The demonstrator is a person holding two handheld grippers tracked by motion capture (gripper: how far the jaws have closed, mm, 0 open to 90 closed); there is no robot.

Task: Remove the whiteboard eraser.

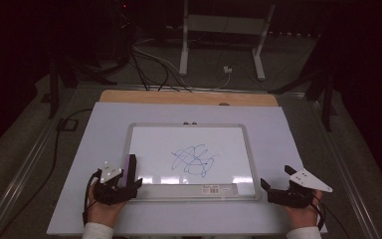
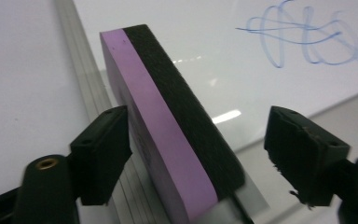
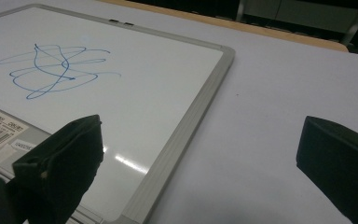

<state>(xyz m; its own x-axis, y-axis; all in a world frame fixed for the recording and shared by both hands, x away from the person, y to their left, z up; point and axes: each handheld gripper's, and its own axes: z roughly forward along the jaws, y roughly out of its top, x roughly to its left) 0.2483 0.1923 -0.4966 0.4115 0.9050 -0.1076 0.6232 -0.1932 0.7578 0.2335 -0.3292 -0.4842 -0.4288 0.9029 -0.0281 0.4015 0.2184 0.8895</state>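
You're at the pick-up step: your left gripper (image 2: 196, 154) straddles the eraser (image 2: 168, 126) at the whiteboard's (image 1: 248, 149) left edge, jaws apart (right gripper (image 1: 278, 191) idle, agape), so next squeeze, then sweep toward the blue scribble (image 1: 194, 160).

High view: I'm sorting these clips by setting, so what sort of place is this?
Probably a lab or recording workspace, not a home. A whiteboard with a blue scribble lies flat on a pale work table, and beyond it loose cables run over the floor beside a white metal stand in a darkened room.
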